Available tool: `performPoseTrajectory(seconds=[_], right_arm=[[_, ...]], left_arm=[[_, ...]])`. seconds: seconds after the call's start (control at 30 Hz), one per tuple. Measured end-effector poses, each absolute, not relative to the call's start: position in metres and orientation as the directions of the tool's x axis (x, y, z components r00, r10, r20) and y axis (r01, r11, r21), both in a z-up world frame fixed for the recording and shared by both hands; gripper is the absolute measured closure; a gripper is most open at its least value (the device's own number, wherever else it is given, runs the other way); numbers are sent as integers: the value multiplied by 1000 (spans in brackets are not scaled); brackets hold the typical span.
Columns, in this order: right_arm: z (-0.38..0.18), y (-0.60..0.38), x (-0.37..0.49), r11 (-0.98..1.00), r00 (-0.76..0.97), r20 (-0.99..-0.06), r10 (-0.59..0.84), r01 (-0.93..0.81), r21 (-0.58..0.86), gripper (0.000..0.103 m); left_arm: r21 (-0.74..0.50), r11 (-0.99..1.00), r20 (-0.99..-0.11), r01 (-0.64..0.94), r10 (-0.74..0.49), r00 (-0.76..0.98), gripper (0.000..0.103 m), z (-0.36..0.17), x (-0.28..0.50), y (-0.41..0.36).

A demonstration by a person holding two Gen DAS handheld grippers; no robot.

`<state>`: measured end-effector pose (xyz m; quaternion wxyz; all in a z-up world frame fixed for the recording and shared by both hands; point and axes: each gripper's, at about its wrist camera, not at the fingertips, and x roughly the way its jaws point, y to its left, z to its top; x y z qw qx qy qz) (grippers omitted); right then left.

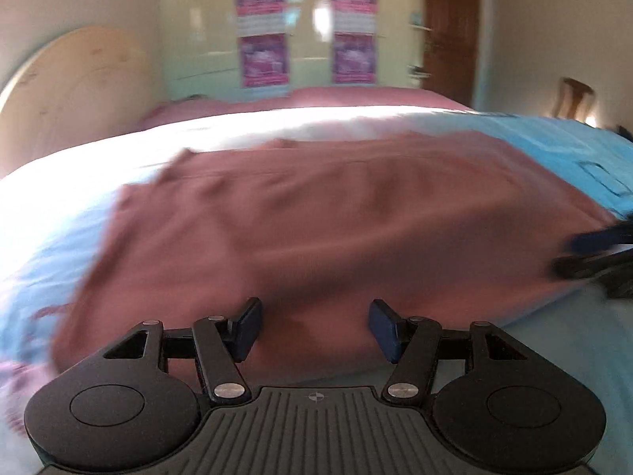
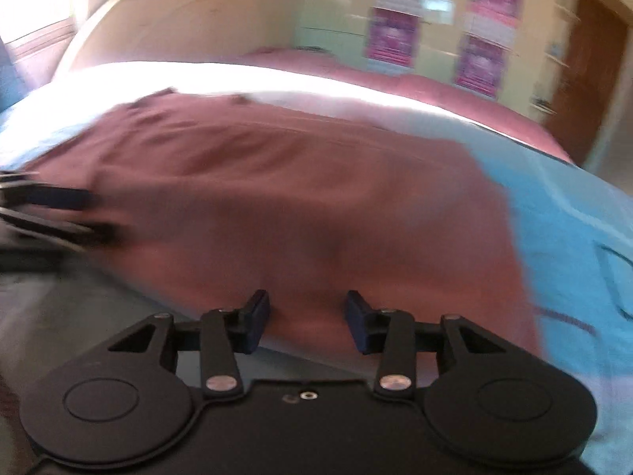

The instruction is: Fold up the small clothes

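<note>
A maroon garment lies spread on the light blue bedsheet, blurred by motion. My left gripper is open and empty, its fingertips at the garment's near edge. My right gripper is open and empty at the near edge of the same garment. The right gripper's fingers show at the right edge of the left wrist view, by the garment's right side. The left gripper's fingers show at the left edge of the right wrist view.
A pink cover lies at the far side of the bed. A curved wooden headboard stands at the left. A wardrobe with purple posters and a brown door are behind.
</note>
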<state>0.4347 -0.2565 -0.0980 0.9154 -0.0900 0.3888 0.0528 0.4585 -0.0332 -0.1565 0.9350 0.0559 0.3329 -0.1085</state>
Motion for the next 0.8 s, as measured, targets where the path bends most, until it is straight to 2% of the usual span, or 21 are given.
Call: performPoseTrajectory(seconds=[0.17, 0.23, 0.33, 0.4, 0.43, 0.5, 0.7, 0.8], right_arm=[[-95, -304, 430, 983, 685, -723, -85, -62, -174, 66], [-97, -312, 428, 986, 679, -730, -80, -56, -159, 66], [-88, -313, 426, 987, 697, -712, -86, -37, -155, 82], [-84, -316, 427, 994, 705, -706, -70, -13, -112, 87], [-88, -317, 429, 994, 688, -721, -77, -2, -108, 95], [-102, -317, 433, 991, 652, -751, -100, -2, -134, 96], [-86, -322, 421, 991, 681, -725, -100, 4, -133, 95], [-98, -327, 423, 988, 642, -757, -121, 7, -151, 98]], left_arm=[[21, 994, -642, 107, -69, 764, 44, -159, 462, 25], [-3, 997, -643, 72, -57, 764, 44, -155, 466, 36], [34, 998, -661, 47, -13, 751, 44, -161, 475, 39], [21, 999, -674, 41, -16, 739, 44, -167, 479, 44], [23, 999, -672, 40, -14, 740, 44, -169, 480, 44], [37, 999, -673, 38, -3, 740, 44, -167, 477, 41], [30, 999, -671, 40, -9, 741, 44, -164, 464, 43], [44, 998, -673, 48, -6, 739, 44, -163, 462, 42]])
